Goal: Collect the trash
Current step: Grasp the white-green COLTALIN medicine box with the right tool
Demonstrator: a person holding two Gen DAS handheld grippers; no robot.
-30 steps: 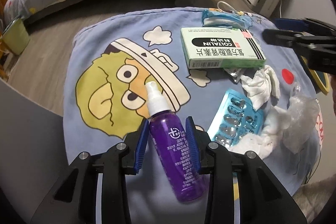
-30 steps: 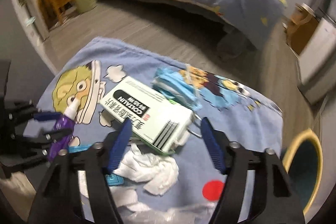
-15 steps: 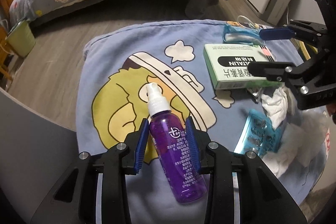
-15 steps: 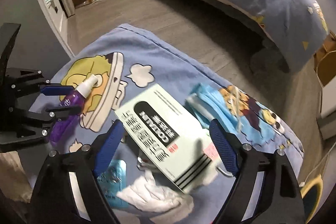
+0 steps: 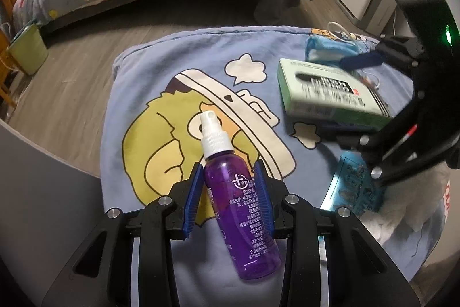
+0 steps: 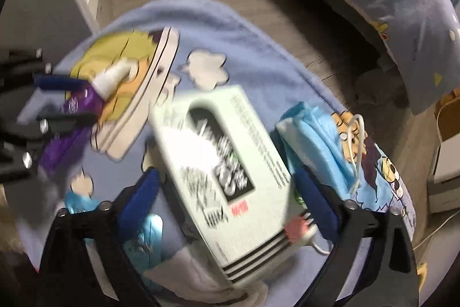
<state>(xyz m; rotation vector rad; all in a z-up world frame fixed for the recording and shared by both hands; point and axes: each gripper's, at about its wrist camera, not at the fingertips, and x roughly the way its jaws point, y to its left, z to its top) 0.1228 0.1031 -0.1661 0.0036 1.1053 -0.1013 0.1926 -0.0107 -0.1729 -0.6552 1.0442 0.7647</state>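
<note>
The table (image 5: 149, 71), draped in a cartoon-print blue cloth, carried the whole litter. The green box (image 6: 224, 171) lay flat between the right tongs (image 6: 227, 200), which stood wide open around it, gripping nothing. Its long axis ran away from those tongs, striped end nearest them and far end angled a little left. To close well, the right tongs probably needed to settle lower, pads square on the long sides, clear of the blue face mask (image 6: 319, 140) just beyond the right finger. The purple spray bottle (image 5: 241, 215) sat clamped in the left tongs (image 5: 228, 192), pads pressed on its upper body, white nozzle pointing ahead and tilted slightly left, base back toward the handle. A blister pack (image 5: 353, 189) lay right of them.
</note>
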